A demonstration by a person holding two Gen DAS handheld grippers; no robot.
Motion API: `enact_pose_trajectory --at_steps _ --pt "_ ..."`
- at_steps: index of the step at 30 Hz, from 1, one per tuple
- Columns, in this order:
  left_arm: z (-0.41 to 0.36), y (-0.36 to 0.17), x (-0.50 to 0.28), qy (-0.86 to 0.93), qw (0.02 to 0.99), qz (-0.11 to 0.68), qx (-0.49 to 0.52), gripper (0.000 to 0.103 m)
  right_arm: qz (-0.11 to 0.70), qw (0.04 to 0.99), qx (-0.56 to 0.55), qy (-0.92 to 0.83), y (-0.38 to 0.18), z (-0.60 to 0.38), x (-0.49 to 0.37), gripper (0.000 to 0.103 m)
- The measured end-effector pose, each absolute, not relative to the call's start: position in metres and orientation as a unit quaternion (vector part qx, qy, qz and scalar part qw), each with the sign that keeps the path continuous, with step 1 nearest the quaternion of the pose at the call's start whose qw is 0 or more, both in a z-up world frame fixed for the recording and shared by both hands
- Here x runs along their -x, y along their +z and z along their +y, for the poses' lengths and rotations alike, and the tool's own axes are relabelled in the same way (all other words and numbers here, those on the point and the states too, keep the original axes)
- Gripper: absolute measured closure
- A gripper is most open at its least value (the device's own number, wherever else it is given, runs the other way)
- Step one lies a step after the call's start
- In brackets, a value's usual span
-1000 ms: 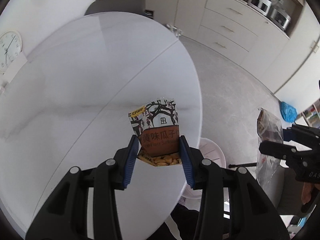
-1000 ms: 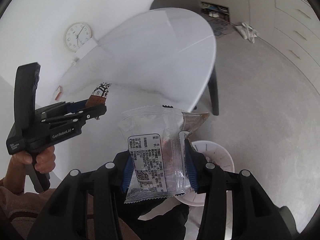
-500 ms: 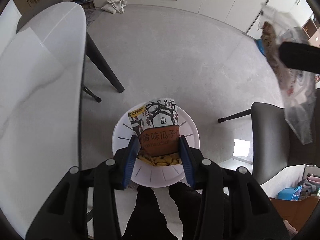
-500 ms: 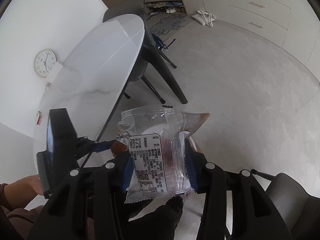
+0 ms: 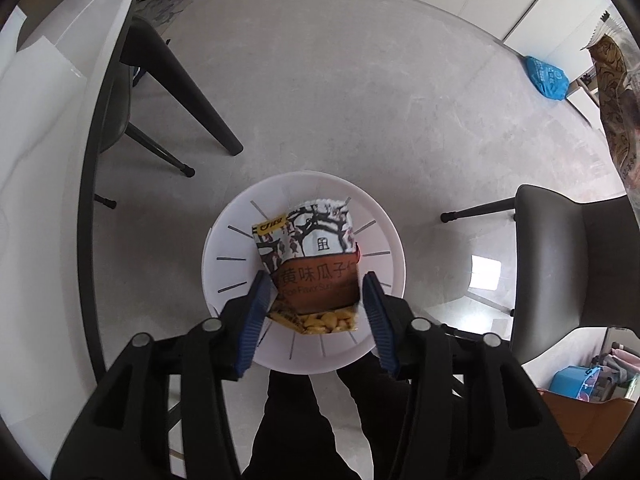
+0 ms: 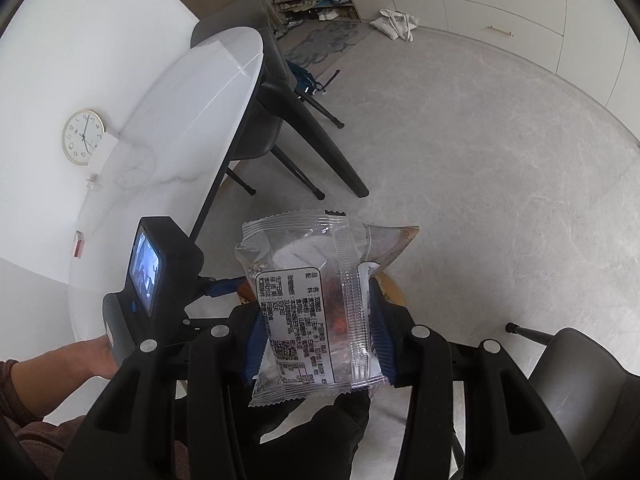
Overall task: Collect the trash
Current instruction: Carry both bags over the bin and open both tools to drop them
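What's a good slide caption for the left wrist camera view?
Left gripper opening its jaws over the white bin, seed packet between them.

White bin (image 6: pixel 394 294) mostly hidden behind clear wrapper (image 6: pixel 316 304), patterned wrapper (image 5: pixel 618 120) cut off at right edge

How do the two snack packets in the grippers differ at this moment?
The seed packet is opaque and printed; the clear packet is see-through with a white label. The seed packet sits between the left gripper's opening jaws above the white bin; the right gripper clamps the clear packet. Both are small snack wrappers.
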State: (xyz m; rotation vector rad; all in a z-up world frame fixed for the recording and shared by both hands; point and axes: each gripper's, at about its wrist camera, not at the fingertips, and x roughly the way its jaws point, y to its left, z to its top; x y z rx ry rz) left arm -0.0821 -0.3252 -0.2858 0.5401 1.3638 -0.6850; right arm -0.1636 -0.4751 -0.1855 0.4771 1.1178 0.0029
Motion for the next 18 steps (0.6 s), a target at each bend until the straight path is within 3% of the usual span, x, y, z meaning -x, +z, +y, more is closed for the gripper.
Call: enact_pose_trajectory --at_steps 1,4,11,18 --pt "-0.326 -0.285 0.084 -0.307 0.691 0.609 -0.240 0.035 0.525 0.821 -0.225 0.002 -0.186 -0.475 0.164 0.057" --pt "-0.326 -0.279 0.088 -0.313 0.697 0.599 -0.238 0.020 0.527 0.819 -0.226 0.003 -0.188 -0.476 0.165 0.057" --pt "-0.324 -0.252 0.092 -0.330 0.706 0.586 -0.223 0.015 0.528 0.818 -0.226 -0.001 -0.191 -0.481 0.164 0.057" --pt "-0.289 -0.182 0.087 -0.307 0.760 0.547 -0.170 0.008 0.545 0.812 -0.209 -0.003 -0.215 -0.470 0.152 0.056"
